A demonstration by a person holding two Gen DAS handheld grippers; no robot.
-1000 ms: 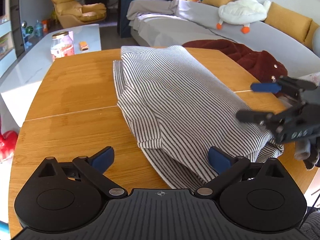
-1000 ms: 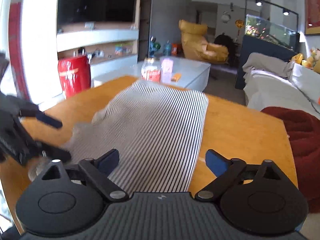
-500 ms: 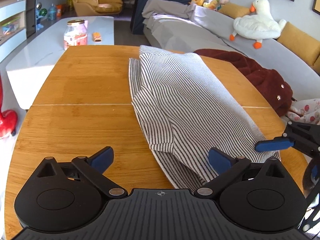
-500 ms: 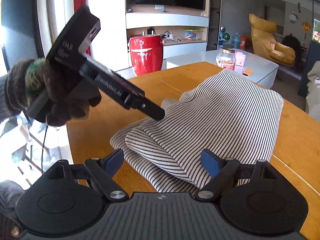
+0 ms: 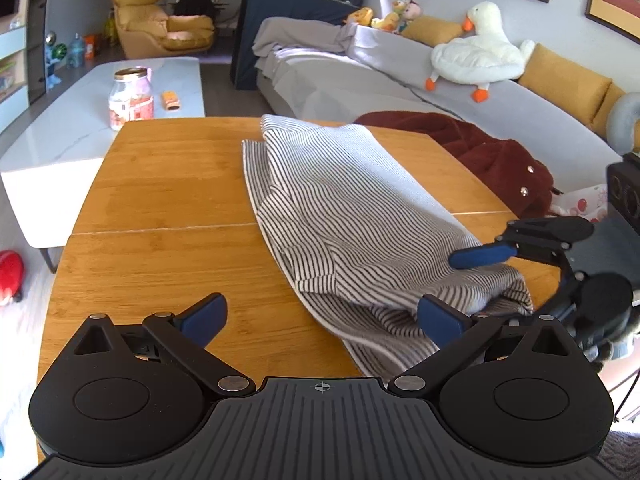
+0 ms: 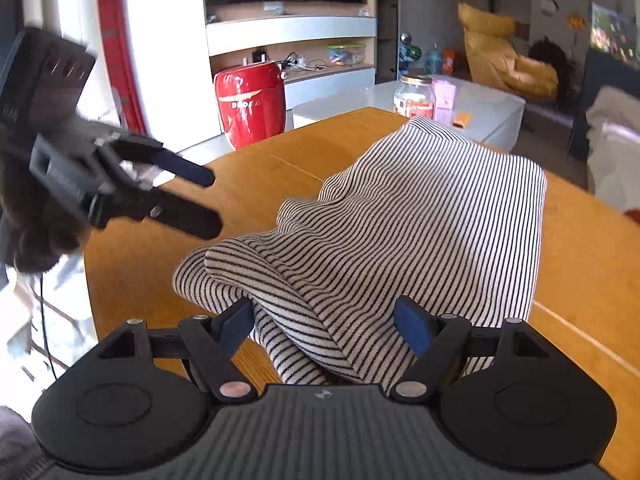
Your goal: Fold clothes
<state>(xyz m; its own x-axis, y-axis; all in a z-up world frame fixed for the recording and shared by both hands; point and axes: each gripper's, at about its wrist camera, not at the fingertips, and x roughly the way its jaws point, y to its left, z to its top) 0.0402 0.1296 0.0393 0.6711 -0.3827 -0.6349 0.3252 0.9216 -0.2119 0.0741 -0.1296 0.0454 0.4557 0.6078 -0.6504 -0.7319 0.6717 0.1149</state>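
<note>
The right gripper (image 6: 323, 326) reaches low, jaws spread around the one striped shirt's (image 6: 408, 232) near fold, not clamped. The left gripper (image 5: 322, 318) hovers wide open and empty over the table (image 5: 168, 208).

A folded garment (image 5: 352, 216) is laid on the table (image 5: 168, 184), toward its right side. A jar (image 5: 131, 98) is set on the low table (image 5: 80, 128) behind. A sofa (image 5: 400, 92) is placed to the right, with a toy goose (image 5: 480, 56) on it.
</note>
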